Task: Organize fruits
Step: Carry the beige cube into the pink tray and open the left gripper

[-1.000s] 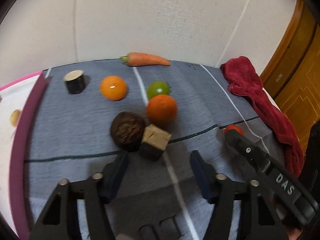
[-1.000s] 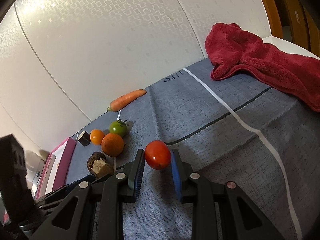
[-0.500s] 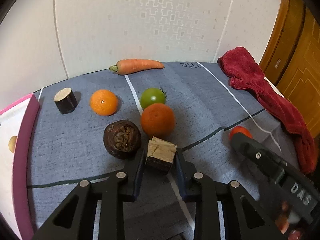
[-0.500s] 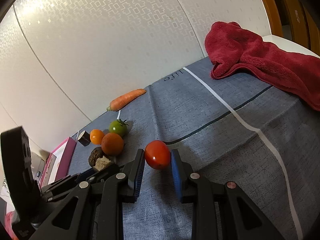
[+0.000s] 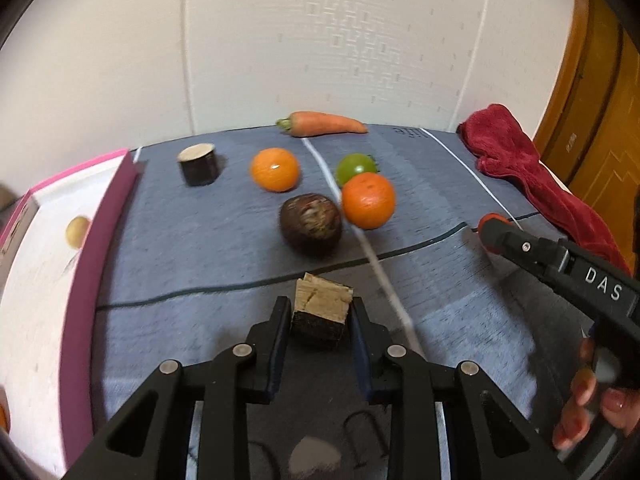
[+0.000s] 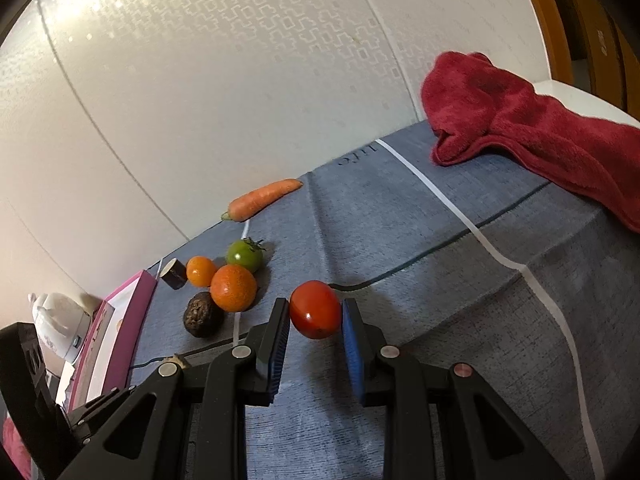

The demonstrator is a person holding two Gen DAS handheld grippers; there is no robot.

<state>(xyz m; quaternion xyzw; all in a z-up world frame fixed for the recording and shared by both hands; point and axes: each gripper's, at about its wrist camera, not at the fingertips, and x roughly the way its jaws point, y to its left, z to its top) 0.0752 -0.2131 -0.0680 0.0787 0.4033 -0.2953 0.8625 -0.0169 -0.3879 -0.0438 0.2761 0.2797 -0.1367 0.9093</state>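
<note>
Left gripper (image 5: 320, 314): clamped on wood block (image 5: 322, 312); right gripper (image 6: 315, 320): clamped on red tomato (image 6: 315, 314), above grey cloth (image 6: 400, 240)

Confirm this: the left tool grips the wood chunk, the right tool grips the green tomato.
One detail is wrong. The right tool grips the red tomato, as the right wrist view shows; the green tomato sits untouched beside the orange. The left tool does grip the wood chunk.
</note>
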